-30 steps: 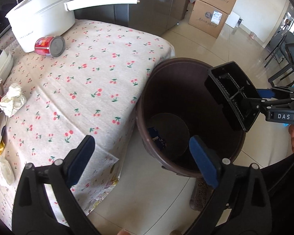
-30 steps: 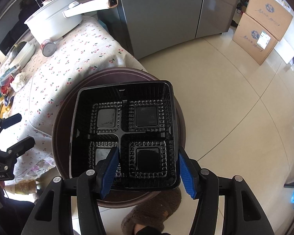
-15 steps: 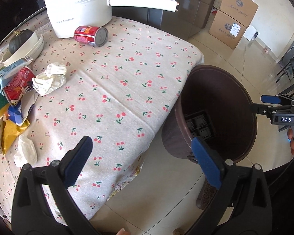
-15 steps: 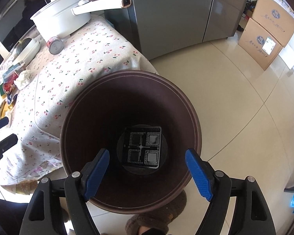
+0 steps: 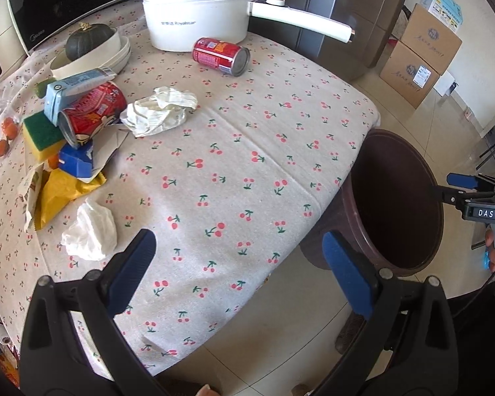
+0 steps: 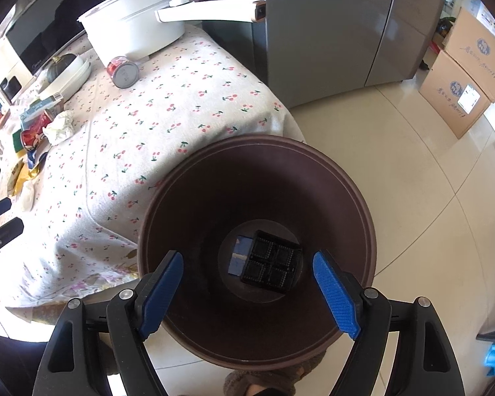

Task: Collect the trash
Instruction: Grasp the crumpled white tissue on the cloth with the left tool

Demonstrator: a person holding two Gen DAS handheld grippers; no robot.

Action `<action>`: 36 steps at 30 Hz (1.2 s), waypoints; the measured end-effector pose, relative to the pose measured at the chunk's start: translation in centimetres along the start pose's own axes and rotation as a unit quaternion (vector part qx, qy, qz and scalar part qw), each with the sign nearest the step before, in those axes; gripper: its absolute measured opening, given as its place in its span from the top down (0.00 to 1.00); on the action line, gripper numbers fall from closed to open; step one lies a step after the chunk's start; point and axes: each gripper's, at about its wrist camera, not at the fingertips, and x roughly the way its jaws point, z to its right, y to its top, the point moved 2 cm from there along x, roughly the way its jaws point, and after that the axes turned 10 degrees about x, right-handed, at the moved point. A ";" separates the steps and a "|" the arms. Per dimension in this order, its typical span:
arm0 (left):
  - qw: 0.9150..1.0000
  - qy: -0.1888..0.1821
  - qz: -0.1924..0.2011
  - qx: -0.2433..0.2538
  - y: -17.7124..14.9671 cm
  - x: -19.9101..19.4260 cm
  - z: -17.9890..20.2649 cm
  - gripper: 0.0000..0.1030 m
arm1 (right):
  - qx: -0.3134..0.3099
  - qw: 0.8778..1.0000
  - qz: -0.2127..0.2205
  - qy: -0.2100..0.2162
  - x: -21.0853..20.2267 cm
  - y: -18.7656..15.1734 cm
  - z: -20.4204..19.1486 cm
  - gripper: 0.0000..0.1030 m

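A brown trash bin [image 6: 353, 198] stands on the floor beside the cherry-print table [image 5: 234, 151]. At its bottom lies a black plastic tray [image 6: 271, 265] next to a blue packet [image 6: 240, 257]. My right gripper [image 6: 249, 280] hovers open over the bin with nothing between its fingers. My left gripper [image 5: 237, 264] is open and empty above the table's near edge. Trash on the table: a crumpled white tissue [image 5: 90, 231] close to the left finger, a wad of paper [image 5: 160, 110], a red can [image 5: 221, 56] on its side, another red can [image 5: 92, 112] and a yellow wrapper [image 5: 61, 194].
A white pot [image 5: 198, 10] with a long handle stands at the table's back. A bowl with a dark squash [image 5: 89, 43], a green-yellow sponge [image 5: 43, 135] and a blue carton [image 5: 77, 160] lie at the left. Cardboard boxes [image 5: 425, 52] and a grey fridge [image 6: 330, 29] stand beyond on the tiled floor.
The right gripper let go of the black tray, which dropped to the bin's bottom. The left gripper swung from over the bin to over the table, bringing the trash pile into view.
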 end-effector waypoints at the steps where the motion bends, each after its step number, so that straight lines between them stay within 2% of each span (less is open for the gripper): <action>1: 1.000 0.002 0.001 -0.008 -0.2 -0.3 -0.7 0.02 | -0.005 1.000 0.001 0.002 0.0 0.1 -0.6 0.19; 10: 0.996 0.023 0.004 -0.089 -2.7 -2.3 -8.0 0.02 | -0.051 0.999 0.002 0.019 0.0 1.0 -6.8 0.18; 17: 0.987 0.018 -0.032 -0.158 -4.3 -0.3 -12.5 0.02 | -0.081 0.996 -0.003 0.029 0.5 1.6 -11.2 0.18; 25: 0.985 0.032 -0.067 -0.153 -3.6 4.5 -13.2 0.06 | -0.090 0.996 -0.008 0.027 1.2 2.1 -12.6 0.18; 29: 0.981 0.040 -0.100 -0.161 -3.8 6.7 -13.7 0.18 | -0.086 0.996 -0.009 0.024 1.3 2.3 -12.4 0.18; 31: 0.980 0.054 -0.100 -0.161 -3.7 6.6 -13.7 0.22 | -0.083 0.996 -0.009 0.023 1.3 2.3 -12.2 0.18; 36: 0.980 0.055 -0.095 -0.168 -3.7 6.1 -13.9 0.52 | -0.079 0.997 -0.009 0.021 1.3 2.2 -12.1 0.18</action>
